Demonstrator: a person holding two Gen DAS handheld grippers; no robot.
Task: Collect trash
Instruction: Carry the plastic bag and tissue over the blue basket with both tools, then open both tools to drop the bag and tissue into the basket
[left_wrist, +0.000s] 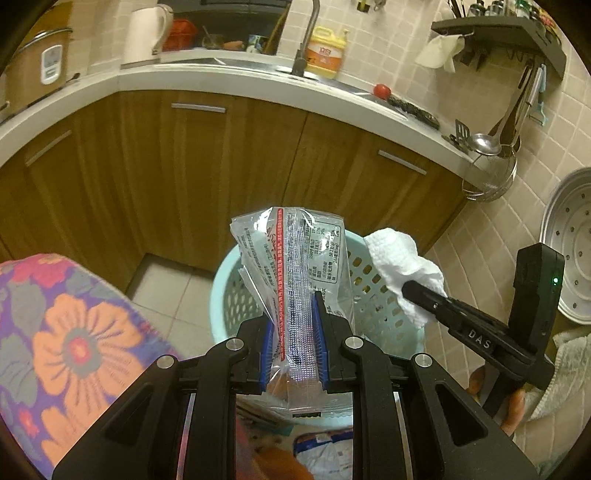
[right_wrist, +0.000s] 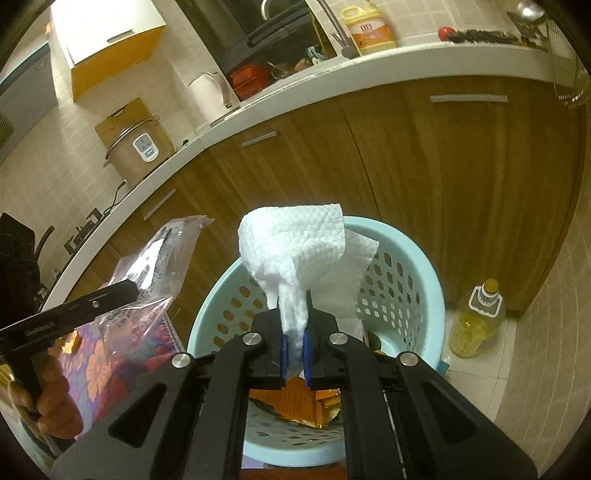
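Observation:
My left gripper (left_wrist: 294, 300) is shut on a clear plastic wrapper (left_wrist: 295, 258) with red and black print, held upright above the light blue perforated basket (left_wrist: 373, 291). My right gripper (right_wrist: 293, 295) is shut on a crumpled white paper towel (right_wrist: 299, 243), held over the same basket (right_wrist: 402, 280). In the left wrist view the right gripper (left_wrist: 410, 286) with the towel (left_wrist: 399, 258) is to the right of the wrapper. In the right wrist view the left gripper (right_wrist: 129, 290) with the wrapper (right_wrist: 155, 269) is to the left. Orange and brown packaging lies inside the basket.
Wooden cabinets (left_wrist: 221, 166) under a white counter (left_wrist: 221, 79) stand behind the basket. A floral cloth surface (left_wrist: 66, 332) is at the left. An oil bottle (right_wrist: 476, 317) stands on the tiled floor right of the basket. A metal steamer tray (left_wrist: 569, 247) leans on the wall.

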